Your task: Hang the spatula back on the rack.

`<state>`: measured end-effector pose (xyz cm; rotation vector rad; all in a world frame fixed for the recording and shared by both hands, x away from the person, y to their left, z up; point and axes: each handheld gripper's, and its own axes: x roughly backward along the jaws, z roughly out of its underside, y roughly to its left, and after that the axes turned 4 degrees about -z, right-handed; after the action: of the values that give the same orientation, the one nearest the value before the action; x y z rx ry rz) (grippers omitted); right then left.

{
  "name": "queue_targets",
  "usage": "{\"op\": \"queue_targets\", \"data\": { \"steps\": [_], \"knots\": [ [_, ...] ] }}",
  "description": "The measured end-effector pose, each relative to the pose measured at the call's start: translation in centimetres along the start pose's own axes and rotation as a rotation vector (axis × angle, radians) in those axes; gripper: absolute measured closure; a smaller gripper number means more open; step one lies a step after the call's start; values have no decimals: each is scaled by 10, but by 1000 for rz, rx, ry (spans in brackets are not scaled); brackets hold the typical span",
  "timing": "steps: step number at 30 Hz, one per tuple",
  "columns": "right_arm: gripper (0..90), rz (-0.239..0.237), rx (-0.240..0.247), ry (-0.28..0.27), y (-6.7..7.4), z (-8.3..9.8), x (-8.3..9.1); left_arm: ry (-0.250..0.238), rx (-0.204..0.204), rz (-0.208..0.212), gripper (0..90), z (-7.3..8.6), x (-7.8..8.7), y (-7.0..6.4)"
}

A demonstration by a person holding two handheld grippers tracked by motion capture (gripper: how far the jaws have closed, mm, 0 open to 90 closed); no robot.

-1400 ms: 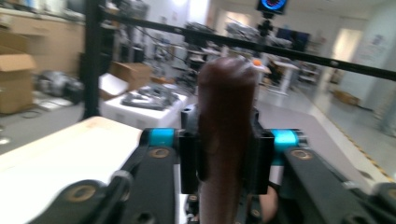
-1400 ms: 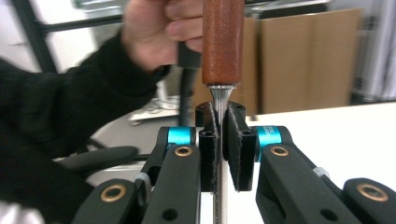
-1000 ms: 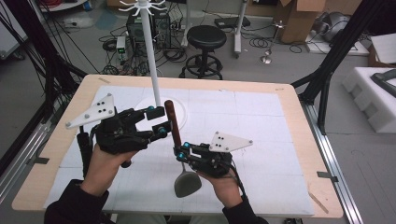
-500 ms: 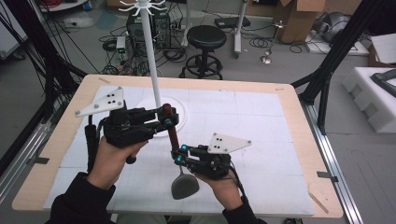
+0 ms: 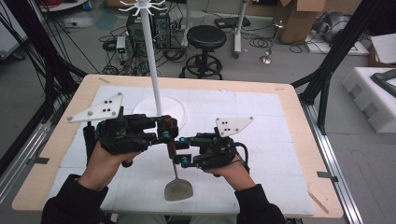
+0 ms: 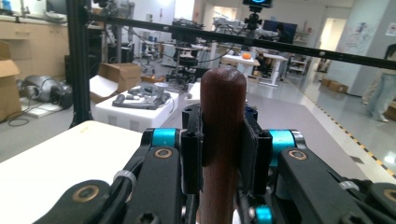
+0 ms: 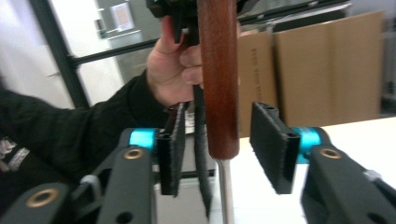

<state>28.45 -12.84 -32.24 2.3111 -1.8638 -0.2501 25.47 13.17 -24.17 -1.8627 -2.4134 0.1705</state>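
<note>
— Left gripper?
— Clamped on the top of the dark brown wooden handle of a spatula with a thin metal shaft and a grey flat blade; pads pressed against both sides of the wood.
— Right gripper?
— Spread wide, pads standing off either side of the handle's lower end, touching nothing.
— Position of the spatula?
— Held above the white mat on the light wooden table, handle up, blade hanging low toward the near edge.
— Behind?
— Tall white pole stand with hooks on a round white base, just beyond the left gripper.
</note>
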Motion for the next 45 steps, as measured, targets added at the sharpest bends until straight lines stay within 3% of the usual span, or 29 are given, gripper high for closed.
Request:
{"op": "queue_targets", "data": {
  "steps": [4,7,8,10,12,16,19,22,26,31,35,39,45],
  "knots": [
    [727,-12,23,11,-1,-1,-8,-6,-3,9,730,-1,2,0],
    [739,21,52,-6,1,-4,-12,-43,-1,-35,724,-1,7,1],
    [739,35,50,-12,1,-5,-13,-70,4,-65,693,0,10,0],
    [740,67,61,-13,0,-8,-13,-91,28,-110,473,2,19,3],
    [740,102,62,-10,-1,-11,-13,-107,13,-160,420,9,30,5],
    [740,145,58,-20,-5,-19,-12,-139,19,-302,339,38,68,15],
    [740,172,63,-20,-11,-28,-14,-142,45,-400,301,73,99,26],
    [740,188,63,-17,-21,-38,-18,-152,83,-479,260,101,119,32],
    [739,233,59,-11,-36,-54,-26,-122,82,-586,167,130,139,35],
    [739,275,74,18,-57,-76,-37,-79,41,-642,169,154,156,38],
    [739,304,86,41,-75,-93,-46,-90,36,-673,169,167,166,40],
    [738,326,92,52,-92,-113,-55,-79,47,-689,173,173,172,41],
    [738,353,86,61,-117,-135,-66,-65,57,-680,178,176,171,41]
  ]
}}
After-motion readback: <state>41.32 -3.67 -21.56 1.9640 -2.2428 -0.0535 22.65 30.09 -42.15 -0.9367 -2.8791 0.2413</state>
